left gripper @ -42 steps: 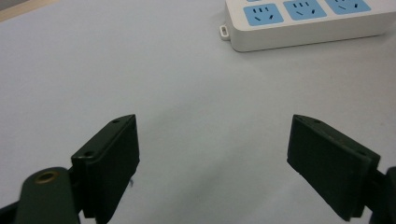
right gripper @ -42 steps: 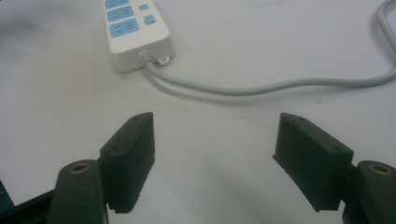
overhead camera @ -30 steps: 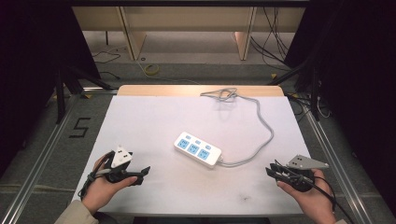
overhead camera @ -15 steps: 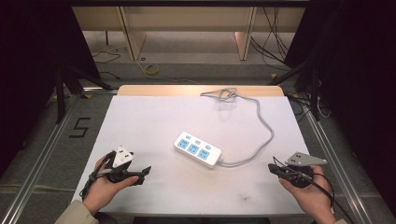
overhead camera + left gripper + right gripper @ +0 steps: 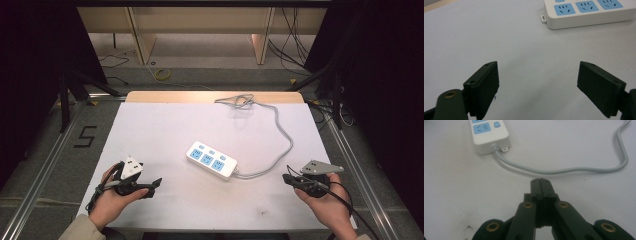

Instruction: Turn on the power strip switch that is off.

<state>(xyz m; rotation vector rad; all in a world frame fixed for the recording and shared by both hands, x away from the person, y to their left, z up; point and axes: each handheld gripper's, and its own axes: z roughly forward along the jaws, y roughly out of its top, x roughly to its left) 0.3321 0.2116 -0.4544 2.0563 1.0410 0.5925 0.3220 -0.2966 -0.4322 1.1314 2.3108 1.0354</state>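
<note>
- the white plastic power strip with three blue socket faces (image 5: 212,160) lies flat near the middle of the white table top (image 5: 165,125), held by neither gripper — nothing is touching it.
- its long axis runs on a diagonal in the high view, from upper left down to lower right; the grey power cord (image 5: 280,135) leaves the lower-right end, swings out to the right and then runs back to a loose coil at the far edge of the table.
- your left gripper (image 5: 152,186) sits at the near left with its jaws standing wide apart and nothing between them; in the left gripper view the cordless end of the strip (image 5: 586,12) lies ahead and to the right, well apart.
- your right gripper (image 5: 287,178) rests at the near right; its jaws have just been closing and now meet pad to pad on nothing, as the right gripper view (image 5: 540,181) shows.
- the cord end of the strip (image 5: 489,136) lies ahead and left of the right gripper, and the cord's curve passes just beyond its tips — so that hand looks the nearer one to the cord, but you would need to spread the jaws first.
- the left, already spread, looks better placed for the strip's body.
</note>
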